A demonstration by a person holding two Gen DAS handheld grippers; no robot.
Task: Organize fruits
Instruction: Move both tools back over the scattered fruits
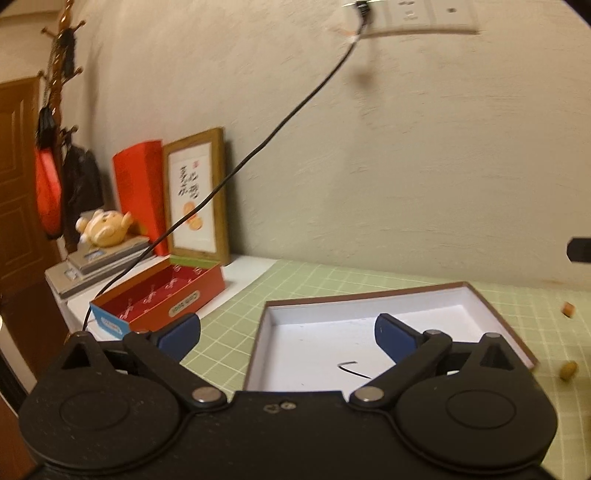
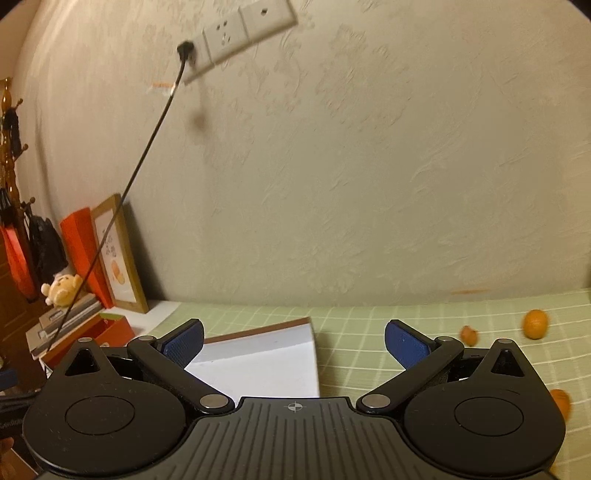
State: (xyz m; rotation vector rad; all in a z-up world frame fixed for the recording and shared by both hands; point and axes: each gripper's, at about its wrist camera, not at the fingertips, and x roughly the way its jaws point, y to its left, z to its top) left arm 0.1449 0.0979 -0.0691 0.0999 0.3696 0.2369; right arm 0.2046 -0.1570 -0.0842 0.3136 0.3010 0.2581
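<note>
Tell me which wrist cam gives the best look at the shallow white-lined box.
Left wrist. The white-lined box sits nearly whole in frame, with its brown rim, far corners and inner floor visible between the open left gripper's fingers. The right wrist view catches only one corner of it, largely hidden behind the right gripper.

A textured pale wall (image 2: 369,166) rises behind the desk (image 2: 369,354), which wears a green grid mat. High on the wall sits an outlet strip (image 2: 236,33); far left of it stands a brown door (image 1: 14,184).

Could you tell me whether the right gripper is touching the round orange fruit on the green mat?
Apart: the right wrist view shows the right gripper open and empty, green mat between it and the orange fruit.
</note>
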